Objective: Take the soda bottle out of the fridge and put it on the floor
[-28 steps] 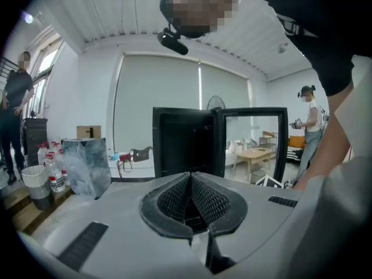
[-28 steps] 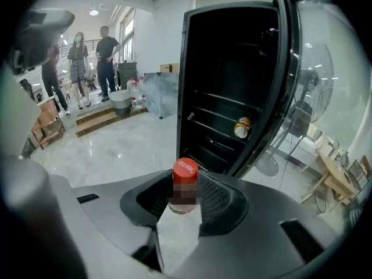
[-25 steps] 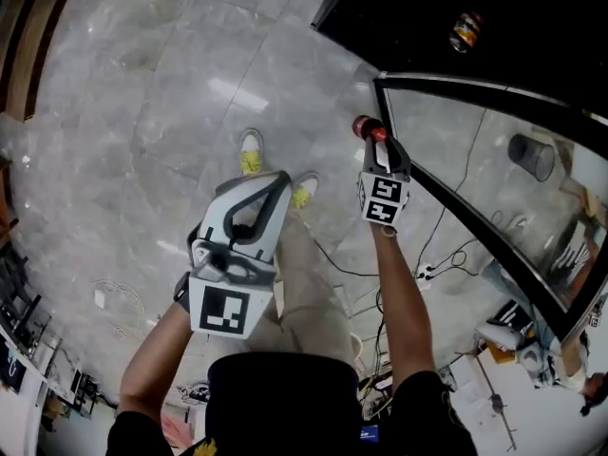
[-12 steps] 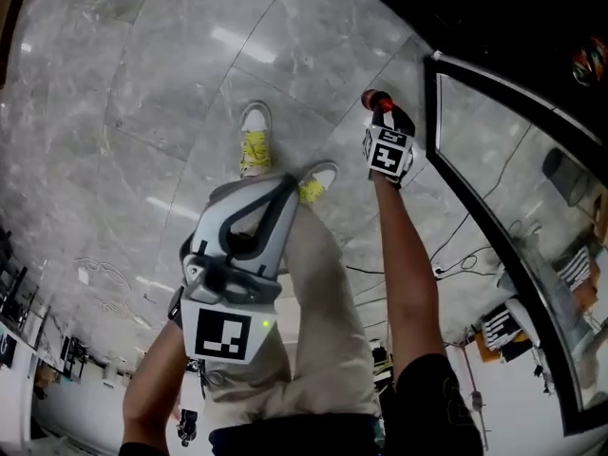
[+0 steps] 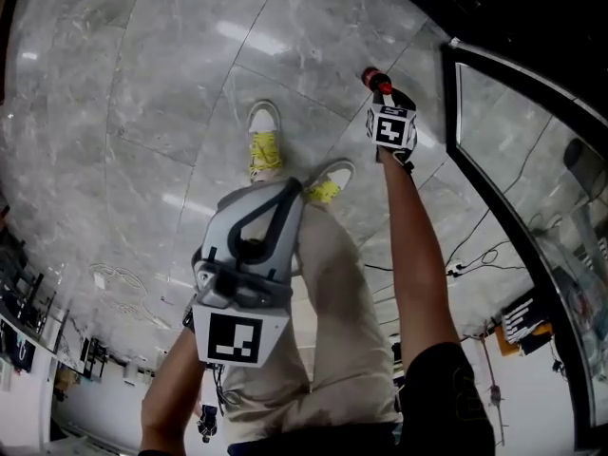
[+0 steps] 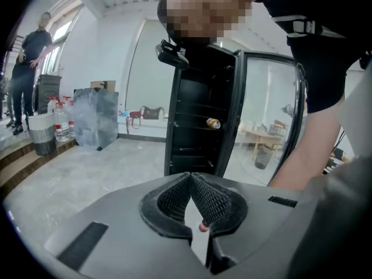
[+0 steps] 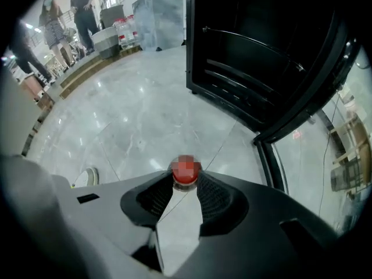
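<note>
Two tongs: the left tongs point(image 6: 190, 179) are shut tip to tip on nothing; the right tongs point(image 7: 186, 186) are clamped under the red cap of the soda bottle point(image 5: 372, 77).
Bottle: it is held outside the fridge point(image 6: 195, 127), over the floor point(image 5: 142, 93); its body is hidden, so contact with the floor cannot be told.
Head view alone: two shoes point(image 5: 265, 142) are shown planted between the tongs.
Left gripper view alone: dark shelves are shown inside the fridge, with one can point(image 6: 213, 122) lying on a shelf.
Right gripper view alone: bystanders point(image 7: 53, 25) are seen by a far step.
Edges: the open glass door point(image 5: 518, 226) is shown just right of the right tongs.
Open room: a broad stretch of grey marble is shown left of the shoes.
</note>
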